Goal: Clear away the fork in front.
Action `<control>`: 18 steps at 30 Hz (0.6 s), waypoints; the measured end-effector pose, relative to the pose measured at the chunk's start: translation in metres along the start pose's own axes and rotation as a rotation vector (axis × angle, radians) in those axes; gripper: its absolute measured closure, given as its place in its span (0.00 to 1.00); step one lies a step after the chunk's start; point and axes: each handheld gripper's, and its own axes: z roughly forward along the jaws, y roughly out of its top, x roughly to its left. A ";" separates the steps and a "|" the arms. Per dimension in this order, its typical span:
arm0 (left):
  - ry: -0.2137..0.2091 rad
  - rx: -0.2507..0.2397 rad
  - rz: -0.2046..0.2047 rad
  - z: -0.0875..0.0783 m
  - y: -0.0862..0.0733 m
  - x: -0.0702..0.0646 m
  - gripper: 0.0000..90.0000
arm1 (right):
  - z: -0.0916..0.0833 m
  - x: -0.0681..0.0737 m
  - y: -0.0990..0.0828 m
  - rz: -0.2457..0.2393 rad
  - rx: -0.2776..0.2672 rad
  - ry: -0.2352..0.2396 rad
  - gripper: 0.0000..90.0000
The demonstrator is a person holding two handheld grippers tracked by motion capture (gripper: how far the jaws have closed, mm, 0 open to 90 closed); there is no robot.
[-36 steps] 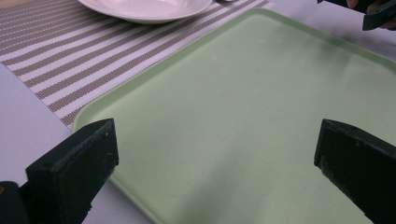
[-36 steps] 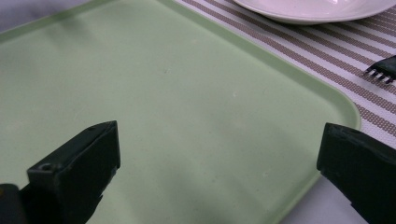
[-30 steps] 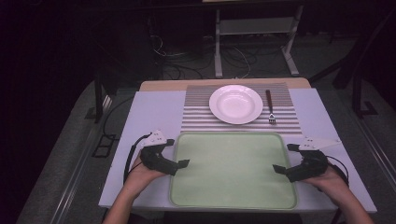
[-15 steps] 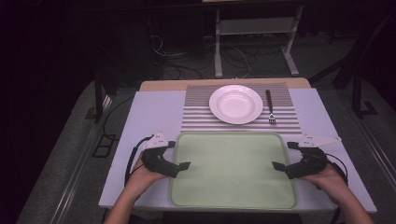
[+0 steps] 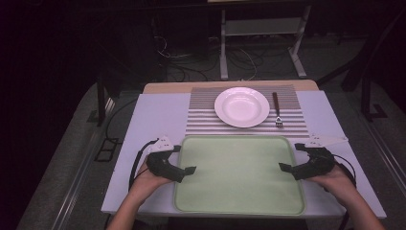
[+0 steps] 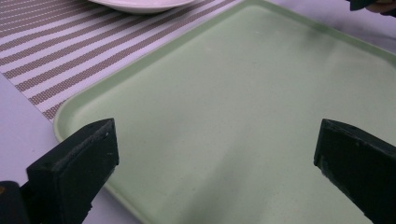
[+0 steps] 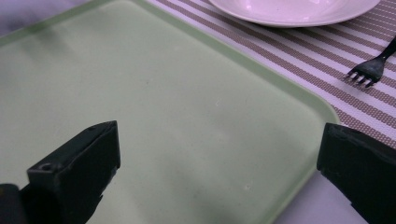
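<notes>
Plain green tray [image 5: 239, 191] between both spread grippers bears no writing.

White table [image 5: 153, 120] with tray [image 5: 239, 175], striped mat [image 5: 201, 120]

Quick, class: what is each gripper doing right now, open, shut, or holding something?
Left gripper: open, holding nothing, over the green tray.
Right gripper: open, holding nothing, over the same tray.

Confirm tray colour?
Pale green tray, plain, no pattern; clearest in the high view.
</notes>
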 end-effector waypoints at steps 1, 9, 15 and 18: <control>0.000 0.000 0.000 -0.001 0.000 0.000 0.00 | 0.000 -0.001 0.001 0.000 0.000 -0.002 0.00; -0.003 -0.006 -0.001 -0.002 0.000 0.001 0.00 | 0.002 -0.003 0.007 0.008 -0.002 -0.003 0.00; -0.002 -0.009 -0.001 -0.001 0.000 0.001 0.00 | 0.002 -0.008 0.011 0.023 -0.009 -0.002 0.00; -0.009 -0.009 -0.007 -0.001 0.000 0.001 0.00 | 0.002 -0.011 0.012 0.028 -0.004 -0.005 0.00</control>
